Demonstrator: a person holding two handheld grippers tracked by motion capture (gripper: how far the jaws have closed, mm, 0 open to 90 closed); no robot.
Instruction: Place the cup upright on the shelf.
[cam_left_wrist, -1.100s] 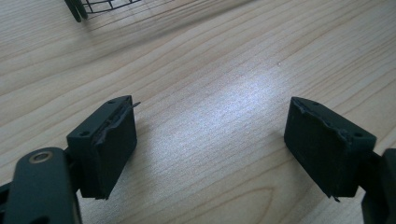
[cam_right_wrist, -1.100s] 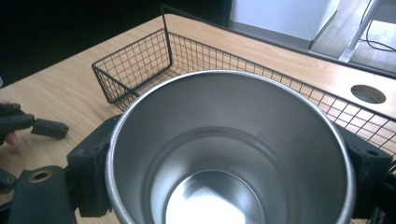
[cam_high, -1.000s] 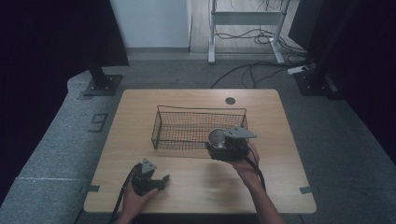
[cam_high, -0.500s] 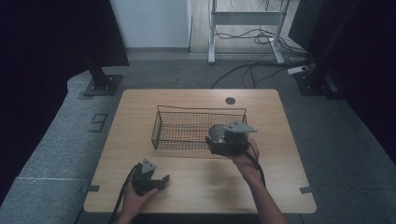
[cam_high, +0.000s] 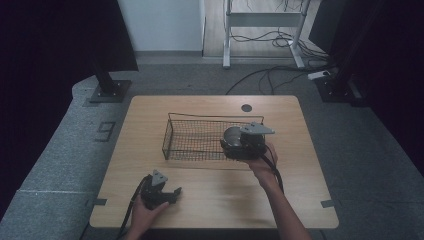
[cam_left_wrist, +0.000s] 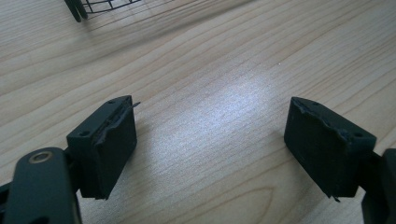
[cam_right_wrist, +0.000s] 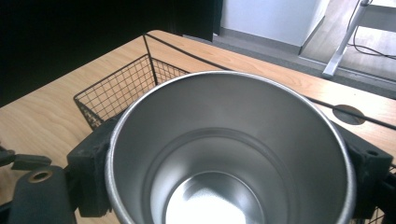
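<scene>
While over basket (cam_high: 200, 142) rim, cup (cam_right_wrist: 229, 149) in right tool (cam_high: 235, 145).

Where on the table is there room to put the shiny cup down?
Bare wood lies left of the wire basket, along the far edge beside the round hole, and on the near strip between the left gripper and the right forearm. It is crowded at the basket's right end, where the right gripper holds the steel cup.
</scene>
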